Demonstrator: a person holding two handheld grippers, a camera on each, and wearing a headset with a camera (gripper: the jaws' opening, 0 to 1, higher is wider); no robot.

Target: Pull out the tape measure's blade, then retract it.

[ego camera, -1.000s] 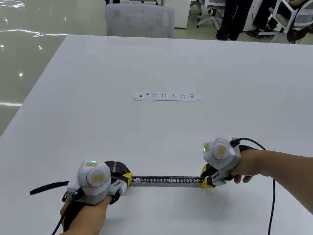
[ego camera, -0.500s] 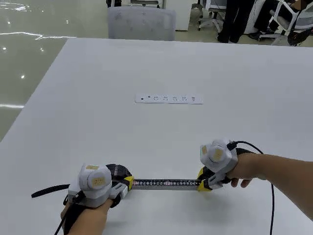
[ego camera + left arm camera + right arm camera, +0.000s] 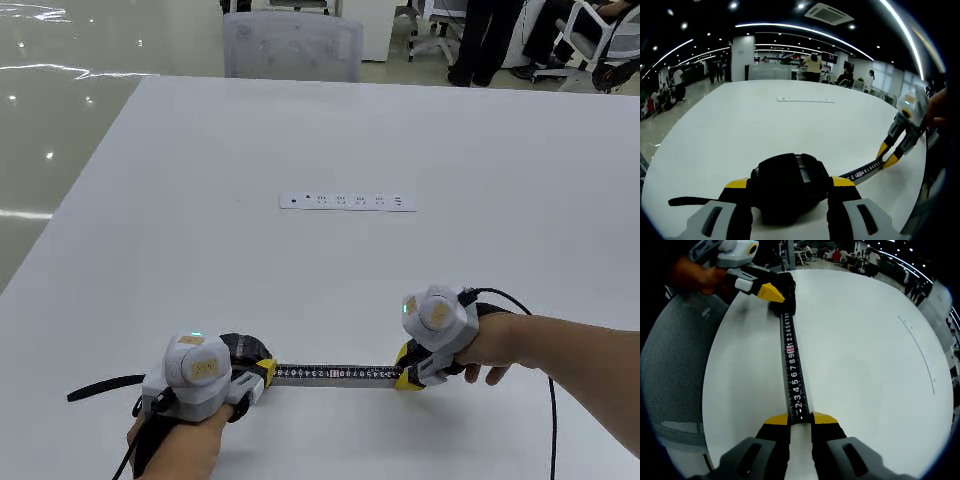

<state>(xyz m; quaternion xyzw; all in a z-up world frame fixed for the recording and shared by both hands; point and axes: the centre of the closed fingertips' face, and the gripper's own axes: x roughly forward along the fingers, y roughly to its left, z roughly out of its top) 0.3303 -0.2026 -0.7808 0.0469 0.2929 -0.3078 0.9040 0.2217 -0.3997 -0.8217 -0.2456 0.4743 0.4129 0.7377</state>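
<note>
- Head view: the left gripper (image 3: 258, 372) is lying low on the smooth white rectangular table (image 3: 330, 130), a hand wrapped round its grey-white body. Its yellow-tipped jaws are clamping the black rounded tape measure case (image 3: 243, 349) at the near edge.
- A thin black strap (image 3: 100, 387) is trailing off the case to the left.
- The right gripper (image 3: 405, 376) is coming in from the right on an outstretched forearm, jaws pointing down and left. They are pinching the end of the narrow dark metal blade (image 3: 335, 374), which is running flat and straight between the two tools.
- A flat white power strip (image 3: 347, 201) is sitting mid-table, well apart from the tape, and a grey mesh chair back (image 3: 290, 45) is standing at the far edge.
- Left gripper view: the left gripper's (image 3: 790, 182) jaws are squeezing the matte, domed case (image 3: 785, 170) from both sides. The blade (image 3: 865, 171), with white numerals, is stretching right to the right gripper (image 3: 887, 154), which is closed on its tip.
- Right gripper view: the right gripper's (image 3: 801, 418) yellow tips are nipping the blade (image 3: 791, 365) right at its end. The printed scale is running straight away to the case (image 3: 787, 290), which the left gripper (image 3: 767, 291) is gripping.
</note>
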